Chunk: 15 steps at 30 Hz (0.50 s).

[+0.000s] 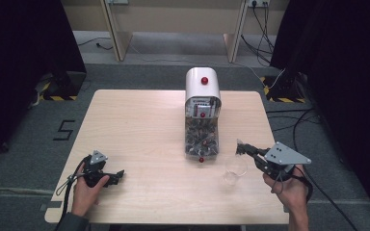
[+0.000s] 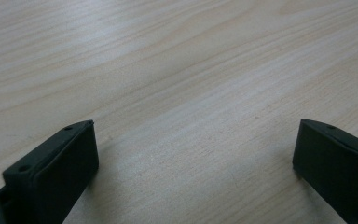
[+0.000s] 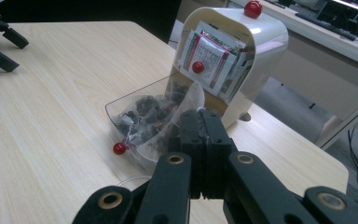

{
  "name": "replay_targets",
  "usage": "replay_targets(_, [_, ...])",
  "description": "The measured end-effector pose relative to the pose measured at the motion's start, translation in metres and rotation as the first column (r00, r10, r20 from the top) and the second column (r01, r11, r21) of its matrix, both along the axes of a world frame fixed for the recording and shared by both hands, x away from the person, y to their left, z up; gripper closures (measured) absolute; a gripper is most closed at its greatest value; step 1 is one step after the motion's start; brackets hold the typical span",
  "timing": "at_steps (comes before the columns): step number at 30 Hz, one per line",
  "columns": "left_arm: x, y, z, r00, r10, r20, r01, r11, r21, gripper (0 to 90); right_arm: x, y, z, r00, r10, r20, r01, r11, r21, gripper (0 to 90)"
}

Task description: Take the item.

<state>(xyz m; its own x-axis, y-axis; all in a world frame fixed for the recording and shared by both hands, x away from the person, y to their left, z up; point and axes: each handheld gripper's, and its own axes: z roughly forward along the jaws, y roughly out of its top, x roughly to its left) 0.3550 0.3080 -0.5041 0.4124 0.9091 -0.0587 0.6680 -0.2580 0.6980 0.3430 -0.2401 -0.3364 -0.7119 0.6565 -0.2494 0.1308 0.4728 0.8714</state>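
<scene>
The pale wooden table [image 1: 139,125] carries a white dispenser [image 1: 202,84] at its far middle, its clear drawer [image 1: 201,139] pulled open and full of tea bags. Bare wood spreads left of it. The left gripper [image 2: 196,149] rests near the table's near-left edge, jaws spread wide over bare wood. The right gripper [image 3: 200,126] has its jaws pressed together on a mesh tea bag [image 3: 177,119] (beside the drawer). A clear cup [image 1: 234,169] stands just beside it.

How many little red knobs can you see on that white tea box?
3: one red knob on the box's rounded top, one on its upper door, one on the open clear drawer's front. Others may be hidden.
</scene>
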Motion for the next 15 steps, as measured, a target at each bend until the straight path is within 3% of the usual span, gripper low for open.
replay_targets(5, [0.000,0.000,0.000,1.0000,0.001,-0.001,-0.001,1.0000,0.001,0.0,-0.006,-0.002,0.001,1.0000,-0.003,0.009,0.003,1.000,-0.004,90.0])
replay_targets(15, [0.000,0.000,0.000,1.0000,0.000,0.000,0.000,1.0000,0.000,0.0,-0.012,-0.001,-0.003,0.9995,0.020,-0.023,-0.020,1.000,-0.014,89.8])
